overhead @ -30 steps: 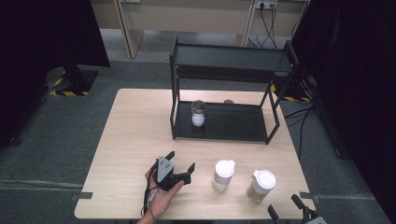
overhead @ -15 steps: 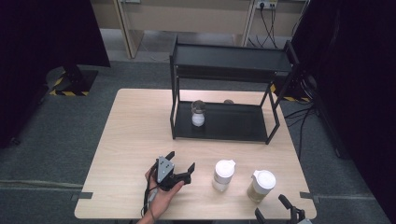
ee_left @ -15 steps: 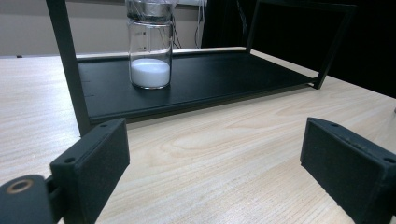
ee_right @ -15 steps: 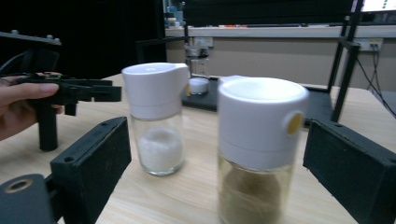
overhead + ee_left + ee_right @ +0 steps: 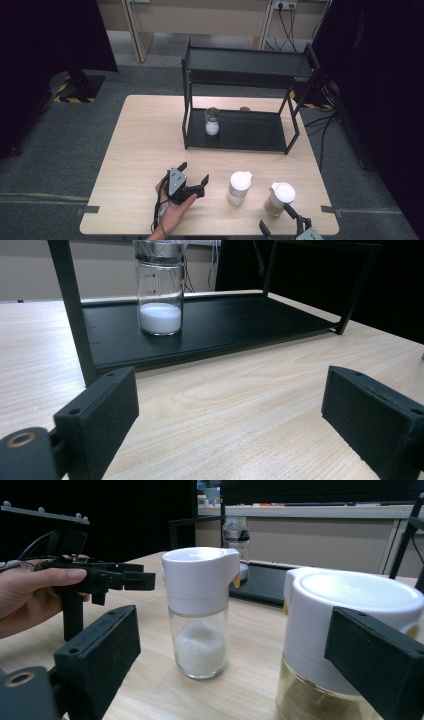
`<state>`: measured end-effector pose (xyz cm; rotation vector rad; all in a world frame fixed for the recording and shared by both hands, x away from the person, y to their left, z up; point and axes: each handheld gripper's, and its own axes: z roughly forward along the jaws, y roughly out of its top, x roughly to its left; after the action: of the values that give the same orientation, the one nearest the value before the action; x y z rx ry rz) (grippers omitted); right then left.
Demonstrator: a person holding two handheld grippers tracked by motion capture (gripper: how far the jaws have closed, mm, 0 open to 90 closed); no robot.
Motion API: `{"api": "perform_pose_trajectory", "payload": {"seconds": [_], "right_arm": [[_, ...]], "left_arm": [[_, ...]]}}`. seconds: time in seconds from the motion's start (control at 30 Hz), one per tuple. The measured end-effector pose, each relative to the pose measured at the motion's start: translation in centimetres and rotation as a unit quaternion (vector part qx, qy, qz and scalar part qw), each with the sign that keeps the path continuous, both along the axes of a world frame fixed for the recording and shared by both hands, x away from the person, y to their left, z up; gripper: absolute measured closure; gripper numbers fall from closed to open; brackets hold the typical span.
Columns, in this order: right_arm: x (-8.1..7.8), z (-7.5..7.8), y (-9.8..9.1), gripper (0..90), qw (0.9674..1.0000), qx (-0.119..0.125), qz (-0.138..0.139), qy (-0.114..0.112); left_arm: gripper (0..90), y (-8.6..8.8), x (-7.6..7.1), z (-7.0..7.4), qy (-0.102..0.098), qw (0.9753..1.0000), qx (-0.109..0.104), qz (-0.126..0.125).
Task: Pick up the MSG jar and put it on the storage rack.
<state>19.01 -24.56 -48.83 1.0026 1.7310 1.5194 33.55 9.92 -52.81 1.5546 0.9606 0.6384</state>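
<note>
Left gripper (image 5: 192,172): held in the left hand (image 5: 172,210) near the table's (image 5: 145,145) front edge, jaws spread, nothing between them.
Right gripper (image 5: 276,220): at the front right corner, jaws apart, close behind the tan-filled dispenser (image 5: 280,199), not closed on it.
Sugar dispenser (image 5: 239,188): upright, front edge, between the 2 grippers.
Rack (image 5: 245,62): black, 2 shelves, at the back edge.
Glass jar (image 5: 212,121): white powder, on the rack's lower shelf, left end.

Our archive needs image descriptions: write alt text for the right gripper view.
Between the open right gripper jaws stand two white-lidded glass jars on a wooden table. At left, a hand holds the other gripper.
</note>
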Motion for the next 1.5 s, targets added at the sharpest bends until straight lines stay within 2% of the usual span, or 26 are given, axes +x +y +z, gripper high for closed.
{"api": "perform_pose_trajectory", "payload": {"seconds": [0.53, 0.83, 1.07, 1.5], "right_arm": [[1.3, 0.7, 2.7, 8.0, 0.9996, -0.016, 0.024, -0.006], [2.3, 0.2, 4.5, 8.2, 0.9992, -0.027, 0.029, 0.005], [3.0, -0.3, 5.5, 8.4, 0.999, -0.031, 0.028, 0.017], [4.6, -1.2, 7.0, 9.1, 0.9986, -0.04, 0.003, 0.033]], "left_arm": [[7.6, 0.0, 0.0, 0.0, 0.001, 1.0, -0.002, 0.0], [7.6, 0.1, 0.1, 0.0, 0.002, 1.0, -0.004, 0.0], [7.6, 0.1, 0.1, 0.0, 0.004, 1.0, -0.004, 0.0], [7.7, 0.1, 0.1, 0.0, 0.003, 1.0, -0.005, 0.0]]}}
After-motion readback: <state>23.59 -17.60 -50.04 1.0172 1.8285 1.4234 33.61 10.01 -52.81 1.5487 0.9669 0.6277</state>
